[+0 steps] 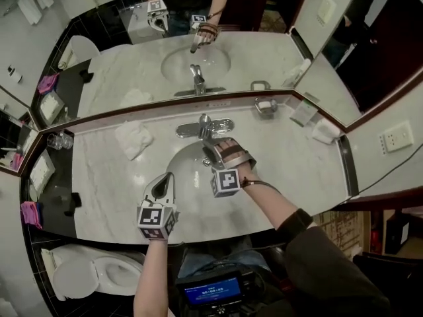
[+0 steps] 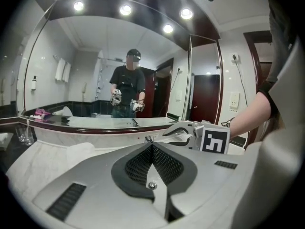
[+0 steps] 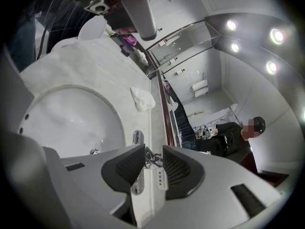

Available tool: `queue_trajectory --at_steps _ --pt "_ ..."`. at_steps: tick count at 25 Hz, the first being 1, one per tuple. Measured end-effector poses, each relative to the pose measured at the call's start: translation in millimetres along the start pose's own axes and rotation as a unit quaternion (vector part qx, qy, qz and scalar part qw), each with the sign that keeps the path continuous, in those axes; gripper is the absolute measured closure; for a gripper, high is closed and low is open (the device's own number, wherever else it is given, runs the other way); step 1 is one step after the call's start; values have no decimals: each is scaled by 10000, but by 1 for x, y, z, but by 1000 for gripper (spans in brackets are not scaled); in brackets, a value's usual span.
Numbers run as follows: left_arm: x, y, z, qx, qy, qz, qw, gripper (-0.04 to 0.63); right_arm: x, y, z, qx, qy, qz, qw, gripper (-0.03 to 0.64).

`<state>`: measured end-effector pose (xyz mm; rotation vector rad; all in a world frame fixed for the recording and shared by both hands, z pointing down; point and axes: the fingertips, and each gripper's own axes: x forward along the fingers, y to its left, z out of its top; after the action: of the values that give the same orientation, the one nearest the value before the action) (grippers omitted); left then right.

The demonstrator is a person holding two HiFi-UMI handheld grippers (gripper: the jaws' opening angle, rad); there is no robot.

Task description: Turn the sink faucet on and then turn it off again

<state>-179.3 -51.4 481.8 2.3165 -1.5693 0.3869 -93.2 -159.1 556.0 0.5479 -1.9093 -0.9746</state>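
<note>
The chrome faucet [image 1: 204, 128] stands behind the oval sink basin [image 1: 182, 167] in a white marble counter. My right gripper [image 1: 211, 150] hovers just in front of the faucet, over the basin's back edge. In the right gripper view its jaws [image 3: 153, 160] stand apart, with the faucet's chrome top [image 3: 150, 159] showing in the gap and neither pad pressing on it. My left gripper [image 1: 165, 178] hangs over the basin's front left rim, away from the faucet. Its jaws [image 2: 152, 148] are shut with nothing between them. The right gripper [image 2: 183, 132] also shows in the left gripper view.
A crumpled white towel [image 1: 132, 139] lies on the counter left of the faucet. Glasses [image 1: 59, 140] stand at the far left, a soap dish [image 1: 266, 105] and white packets [image 1: 324, 132] at the right. Behind the counter runs a wide mirror [image 1: 198, 58]. A toilet [image 1: 99, 276] is below left.
</note>
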Motion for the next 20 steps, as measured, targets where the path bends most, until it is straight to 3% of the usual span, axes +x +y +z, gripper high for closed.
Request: queue_trajectory --at_steps 6,12,14,17,20 --pt "-12 -7 24 155 -154 -32 9998 595 -55 -18 -9 1229 124 -121 9923 579" --pt "-19 -18 35 192 -183 -98 9996 595 -97 -28 -35 2677 269 -246 9628 595" --pt "-21 -17 34 202 -239 -94 9995 595 -109 -30 -43 3370 269 -225 9409 595" --pt "-24 -14 36 127 -298 -16 9995 595 -127 -35 -57 4469 154 -138 8943 595" --pt "-26 -18 39 41 -330 -56 9994 595 -146 -40 -70 5250 15 -140 8510 595"
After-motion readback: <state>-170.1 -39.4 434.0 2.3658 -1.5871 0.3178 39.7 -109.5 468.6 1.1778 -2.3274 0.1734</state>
